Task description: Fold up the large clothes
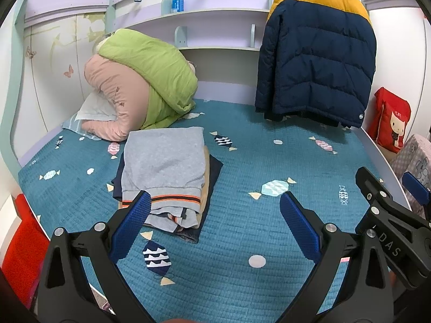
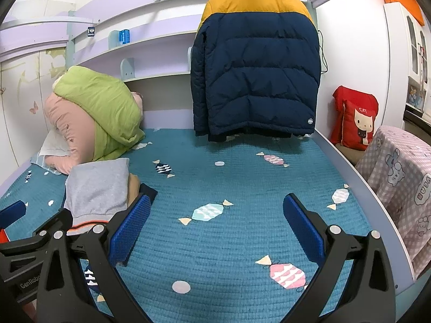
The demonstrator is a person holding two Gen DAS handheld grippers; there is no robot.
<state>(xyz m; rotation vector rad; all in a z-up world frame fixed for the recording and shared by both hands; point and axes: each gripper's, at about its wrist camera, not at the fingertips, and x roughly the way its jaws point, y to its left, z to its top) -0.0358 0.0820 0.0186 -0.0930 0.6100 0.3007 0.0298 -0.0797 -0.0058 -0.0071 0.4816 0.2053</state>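
Observation:
A navy and mustard puffer jacket [image 1: 317, 53] [image 2: 256, 75] hangs from the upper bunk frame above the far side of the bed. On the teal quilt [image 1: 242, 161] [image 2: 229, 183] lies a stack of folded clothes [image 1: 164, 172] [image 2: 99, 185], a grey sweater with an orange stripe on top. My left gripper [image 1: 215, 207] hovers open over the quilt, its left pad just in front of the stack. My right gripper [image 2: 216, 210] is open too, over bare quilt right of the stack, and shows at the right of the left wrist view [image 1: 388, 199].
A rolled green and pink duvet [image 1: 140, 80] [image 2: 91, 118] with a pillow fills the far left corner. A red cat cushion [image 2: 355, 118] and a checked cloth over furniture [image 2: 398, 177] stand beyond the bed's right edge. Shelves [image 1: 215, 13] line the back wall.

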